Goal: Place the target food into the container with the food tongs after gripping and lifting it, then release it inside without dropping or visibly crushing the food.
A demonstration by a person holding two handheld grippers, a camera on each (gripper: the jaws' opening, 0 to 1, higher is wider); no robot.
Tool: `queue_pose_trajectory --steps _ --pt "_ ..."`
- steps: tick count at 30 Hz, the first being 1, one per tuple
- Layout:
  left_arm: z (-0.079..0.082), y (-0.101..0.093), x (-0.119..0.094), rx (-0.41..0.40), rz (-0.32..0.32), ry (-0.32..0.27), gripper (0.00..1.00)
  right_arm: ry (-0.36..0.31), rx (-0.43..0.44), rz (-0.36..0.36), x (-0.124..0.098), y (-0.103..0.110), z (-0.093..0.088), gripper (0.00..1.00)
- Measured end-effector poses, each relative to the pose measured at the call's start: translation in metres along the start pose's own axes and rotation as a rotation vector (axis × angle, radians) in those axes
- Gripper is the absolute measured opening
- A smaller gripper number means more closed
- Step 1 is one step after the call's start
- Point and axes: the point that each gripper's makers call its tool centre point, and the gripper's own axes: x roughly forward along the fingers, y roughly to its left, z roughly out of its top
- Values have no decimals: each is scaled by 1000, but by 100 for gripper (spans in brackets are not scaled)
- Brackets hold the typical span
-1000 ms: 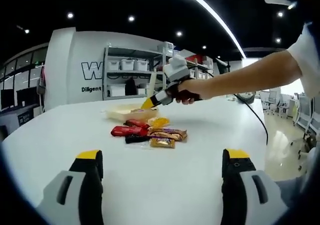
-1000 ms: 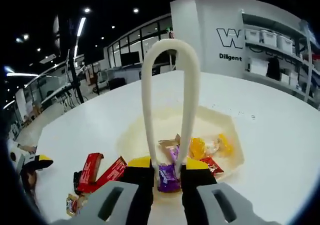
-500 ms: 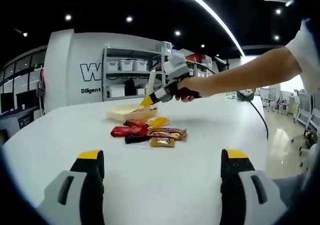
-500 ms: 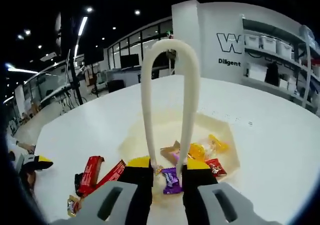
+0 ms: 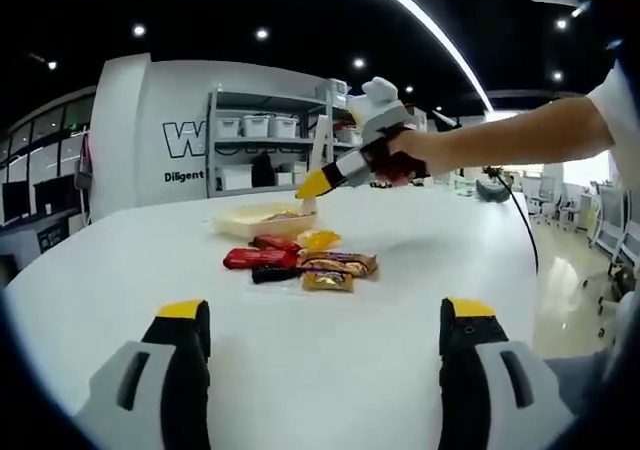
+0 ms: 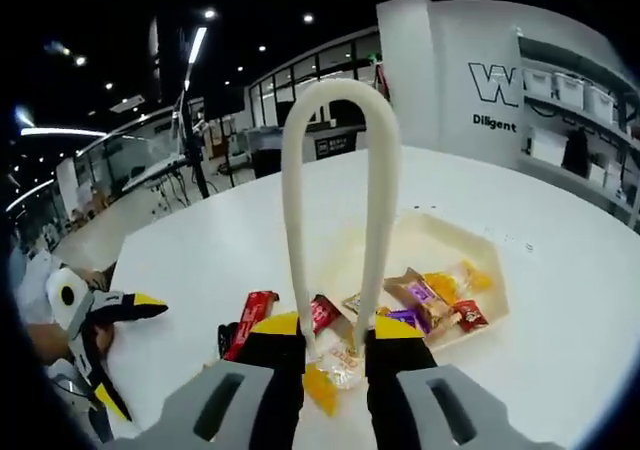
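Observation:
My right gripper [image 6: 337,330] is shut on the white food tongs [image 6: 335,160], whose loop rises up the middle of the right gripper view. The tong tips hang over a clear packet [image 6: 345,362] and a yellow packet [image 6: 322,388] on the table, just outside the cream container [image 6: 450,228]. In the container lie a purple candy [image 6: 405,318] and several other wrapped sweets. In the left gripper view a hand holds the right gripper [image 5: 315,183] above the container [image 5: 245,226]. My left gripper [image 5: 322,318] is open and empty, low over the table.
Red bars [image 5: 250,259] and a brown packet [image 5: 335,263] lie in a pile in front of the container. The left gripper [image 6: 128,348] appears at the left of the right gripper view. A person's arm [image 5: 500,145] reaches in from the right. Shelves [image 5: 255,145] stand behind the white table [image 5: 420,270].
The purple candy was let go and now lies in the container. My right gripper has risen and drawn back with the tongs, now over the packets outside the container. The left gripper stays put.

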Motion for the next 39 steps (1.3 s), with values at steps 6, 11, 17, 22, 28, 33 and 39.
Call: queue_pose_trajectory --steps 6,11,17,22,28,33,39 --pt "-1 0 0 -3 0 6 94 11 51 19 12 16 -21 17" --pt "-2 0 -1 -11 0 10 94 18 104 38 10 15 -23 17" --pt "-2 -2 -1 -7 -2 12 94 41 88 49 -6 7 -33 17" --pt "-3 -1 0 -12 -5 17 94 83 105 68 -30 -5 -46 17" --pt "-2 -1 0 -5 -7 17 93 64 104 -1 -51 -26 -48 17" --pt "-3 -1 0 -2 -4 21 93 53 93 -56 -54 -34 -45 18" --pt "-3 -1 0 -11 -12 23 93 68 72 -63 -47 -29 -49 19"
